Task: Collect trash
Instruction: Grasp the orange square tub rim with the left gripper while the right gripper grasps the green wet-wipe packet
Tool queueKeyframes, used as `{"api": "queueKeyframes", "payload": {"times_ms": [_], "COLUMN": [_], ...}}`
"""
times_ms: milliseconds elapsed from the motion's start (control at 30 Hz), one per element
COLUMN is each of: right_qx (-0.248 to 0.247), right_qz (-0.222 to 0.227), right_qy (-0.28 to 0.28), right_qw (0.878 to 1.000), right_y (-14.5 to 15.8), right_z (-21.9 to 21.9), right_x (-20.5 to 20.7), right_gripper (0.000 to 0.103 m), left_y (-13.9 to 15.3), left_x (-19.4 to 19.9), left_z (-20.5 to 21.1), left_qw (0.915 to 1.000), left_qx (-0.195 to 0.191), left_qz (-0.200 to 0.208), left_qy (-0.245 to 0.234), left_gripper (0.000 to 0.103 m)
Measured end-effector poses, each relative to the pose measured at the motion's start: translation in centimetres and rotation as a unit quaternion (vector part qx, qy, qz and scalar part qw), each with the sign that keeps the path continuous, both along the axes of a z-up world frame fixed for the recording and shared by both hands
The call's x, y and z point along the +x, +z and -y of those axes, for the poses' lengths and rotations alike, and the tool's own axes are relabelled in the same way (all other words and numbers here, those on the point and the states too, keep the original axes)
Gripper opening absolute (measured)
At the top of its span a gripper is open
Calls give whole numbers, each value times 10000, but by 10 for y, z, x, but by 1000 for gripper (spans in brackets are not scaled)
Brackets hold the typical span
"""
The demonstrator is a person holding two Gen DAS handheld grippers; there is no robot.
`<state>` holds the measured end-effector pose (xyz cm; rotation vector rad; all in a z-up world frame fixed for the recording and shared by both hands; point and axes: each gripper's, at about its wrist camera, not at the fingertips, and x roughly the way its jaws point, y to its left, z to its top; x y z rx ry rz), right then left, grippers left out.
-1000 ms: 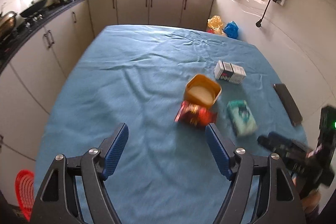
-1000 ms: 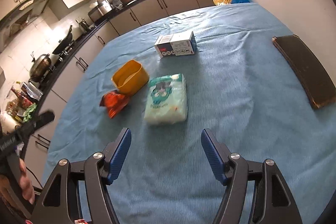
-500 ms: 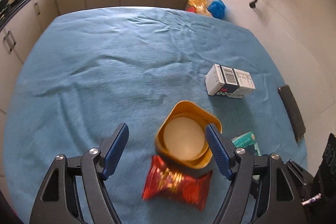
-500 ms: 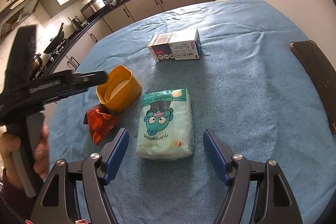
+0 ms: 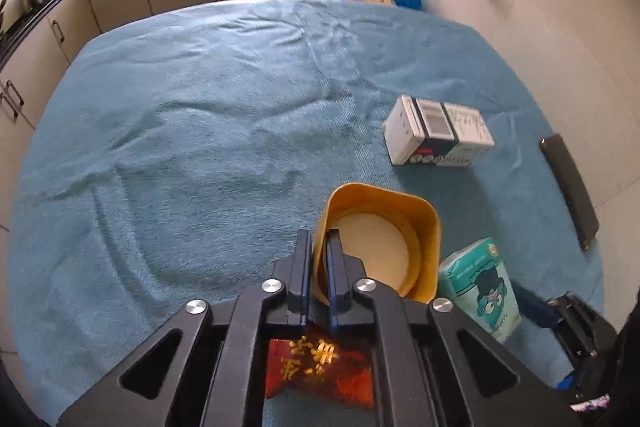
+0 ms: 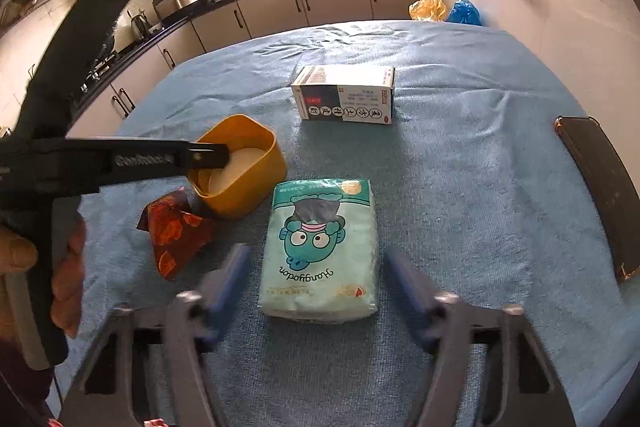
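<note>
On the counter point(image 6: 460, 115), spread with a blue towel-like cloth, five items lie toward the near right part. Yellow tub point(image 5: 384, 247): square with rounded corners, open top, pale round disc inside; stands upright just left of the tissue pack. Left tongs point(image 5: 318, 267): pressed together on the tub's near-left wall, one finger inside the rim and one outside; in the right wrist view they reach in from the left, with a person's hand point(image 6: 60, 267) on the black grip. Red snack wrapper point(image 6: 172, 231): crumpled, gold printing, lies flat on the cloth against the tub's near side, partly under the left tongs in the left wrist view. Tissue pack point(image 6: 320, 247): mint green, cartoon face, lies flat, long side pointing away, between the fingers of the right tongs point(image 6: 316, 279). Right tongs: blurred, jaws closing, one finger at each long side of the pack, neither pressing on it yet. White box point(image 6: 346, 99): black and red panels with printed text and a barcode end, lies on its side beyond the pack and the tub, apart from both. Dark flat phone-like slab point(image 6: 600, 191): at the counter's right edge, well apart from the rest. Beyond the counter, yellow and blue bags point(image 6: 444, 9) sit by cream cabinets.
</note>
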<state>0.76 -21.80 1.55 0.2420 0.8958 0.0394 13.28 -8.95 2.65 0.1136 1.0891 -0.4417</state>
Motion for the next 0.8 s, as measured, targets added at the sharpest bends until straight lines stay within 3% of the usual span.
{"api": "queueKeyframes", "payload": {"times_ms": [133,333,367,433,467,500,633,800], "right_qx": [257,335,345,390,428,477,693,1069], "right_qz": [-8,70,82,100,118,152,277,386], "right_qy": [-33,-26,-28,-27,-38,-52,-72,-58], "right_qw": [9997,9994,9994,9992,9990,9987,9972,9935], "right_y": [0,9,11,14,14,14,11,3], "right_z": [9,11,12,11,11,12,16,22], "right_x": [-2,-16,-20,-27,-31,-34,-39,-41], "right_gripper": [46,45,45,45,45,45,45,46], "left_y": [19,41,41,40,39,38,27,8], "left_x": [-11,-32,-32,-28,-26,-26,-10,5], "left_z": [-13,-31,-33,-36,-38,-38,-29,-9], "left_qw": [9996,9988,9987,9984,9978,9973,9968,9985], "left_qx": [-167,-288,-273,-342,-389,-426,-602,-370], "left_qz": [152,278,265,187,205,232,-8,-166], "left_qy": [139,267,336,411,487,548,531,363], "left_gripper": [2,2,5,29,46,50,50,46]}}
